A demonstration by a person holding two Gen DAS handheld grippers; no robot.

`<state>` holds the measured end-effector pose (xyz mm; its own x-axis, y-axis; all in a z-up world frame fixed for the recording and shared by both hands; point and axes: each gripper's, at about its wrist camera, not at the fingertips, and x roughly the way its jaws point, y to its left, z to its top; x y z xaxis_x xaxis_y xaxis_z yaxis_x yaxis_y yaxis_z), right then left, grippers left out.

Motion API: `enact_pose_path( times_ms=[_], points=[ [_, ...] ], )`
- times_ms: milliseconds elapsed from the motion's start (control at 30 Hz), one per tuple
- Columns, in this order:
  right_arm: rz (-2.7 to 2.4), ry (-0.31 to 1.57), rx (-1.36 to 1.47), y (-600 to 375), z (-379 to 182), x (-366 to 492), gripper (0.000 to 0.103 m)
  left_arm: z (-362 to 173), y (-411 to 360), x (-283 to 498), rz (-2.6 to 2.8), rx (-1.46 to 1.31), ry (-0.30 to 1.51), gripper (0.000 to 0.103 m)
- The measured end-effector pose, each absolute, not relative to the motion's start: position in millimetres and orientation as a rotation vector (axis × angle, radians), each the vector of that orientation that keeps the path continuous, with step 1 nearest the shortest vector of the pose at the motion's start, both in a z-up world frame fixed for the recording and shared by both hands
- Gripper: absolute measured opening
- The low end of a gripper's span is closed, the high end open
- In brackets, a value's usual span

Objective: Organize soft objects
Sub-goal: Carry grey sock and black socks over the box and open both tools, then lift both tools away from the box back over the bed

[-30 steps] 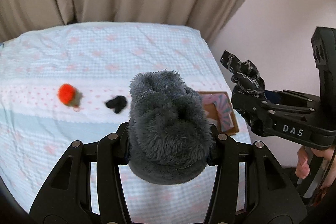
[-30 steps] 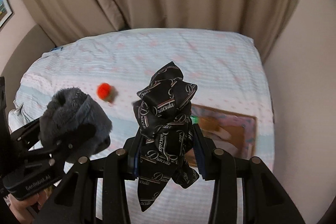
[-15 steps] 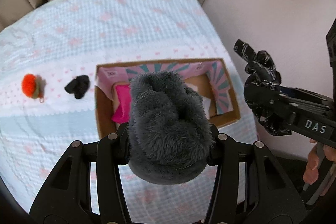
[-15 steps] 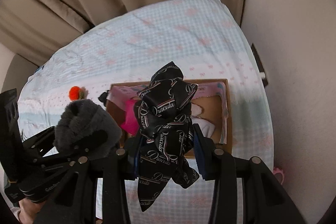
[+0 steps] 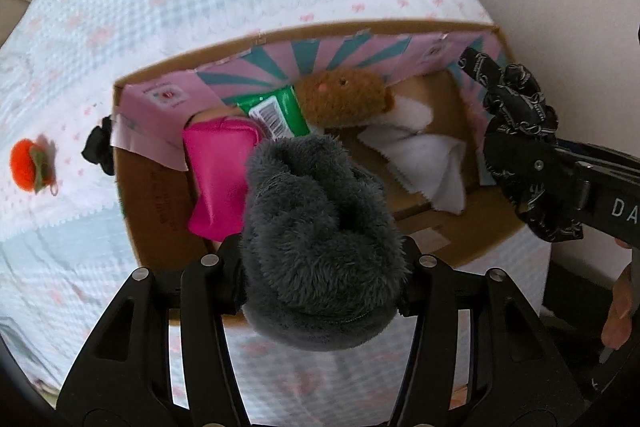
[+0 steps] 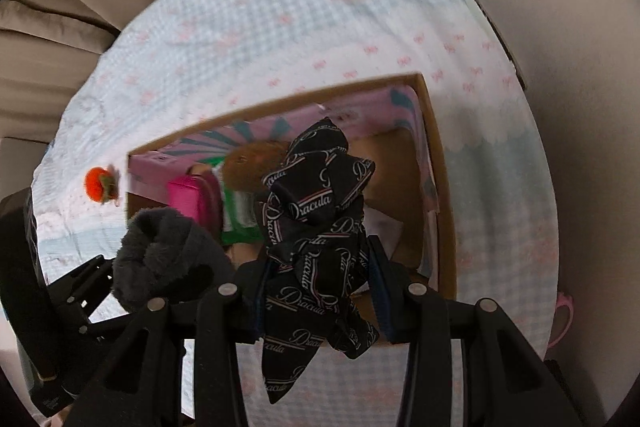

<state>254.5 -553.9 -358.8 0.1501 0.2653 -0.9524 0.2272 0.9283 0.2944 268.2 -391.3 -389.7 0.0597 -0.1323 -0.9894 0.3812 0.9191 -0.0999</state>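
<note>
Left gripper fingertips: you cannot see them; the grey fleece bundle [image 5: 320, 247] covers them.
Black item [image 5: 100, 151]: half hidden behind the cardboard box [image 5: 160, 227] wall; unidentifiable.
Green packet [image 5: 276, 113]: lower part hidden under the bundle.
Pink object [image 6: 562, 319]: mostly hidden behind the bed's edge.

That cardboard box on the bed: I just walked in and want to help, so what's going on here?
A person is tidying soft things into the cardboard box with two hand-held tools. The left claw holds a fuzzy grey item over the box, and its jaws are opening. The right claw grips a black printed cloth above the box. Inside lie a brown plush, a pink pouch, a green packet and white fabric. An orange pompom and a small black item remain on the bed.
</note>
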Motion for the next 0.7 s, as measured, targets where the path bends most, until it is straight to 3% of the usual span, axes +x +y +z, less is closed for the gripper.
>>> enact_pose_path(
  times_ms=[100, 167, 200, 233, 300, 700],
  points=[
    [0.027, 1.446, 0.416, -555, -368, 256, 0.040, -395, -391, 271, -0.393, 0.217, 1.474, 0.050],
    [0.016, 1.436, 0.414, -555, -370, 258, 0.045, -393, -392, 271, -0.386, 0.227, 1.462, 0.064],
    [0.011, 1.432, 0.418, -555, -371, 260, 0.056, -392, -391, 271, -0.385, 0.231, 1.460, 0.081],
    [0.010, 1.427, 0.428, -556, -371, 260, 0.074, -389, -390, 270, -0.386, 0.241, 1.454, 0.096],
    [0.016, 1.412, 0.455, -559, -372, 261, 0.099, -384, -388, 268, -0.382, 0.259, 1.433, 0.103],
    [0.015, 1.340, 0.429, -558, -355, 251, 0.102, -368, -371, 255, -0.396, 0.240, 1.423, 0.103]
  ],
)
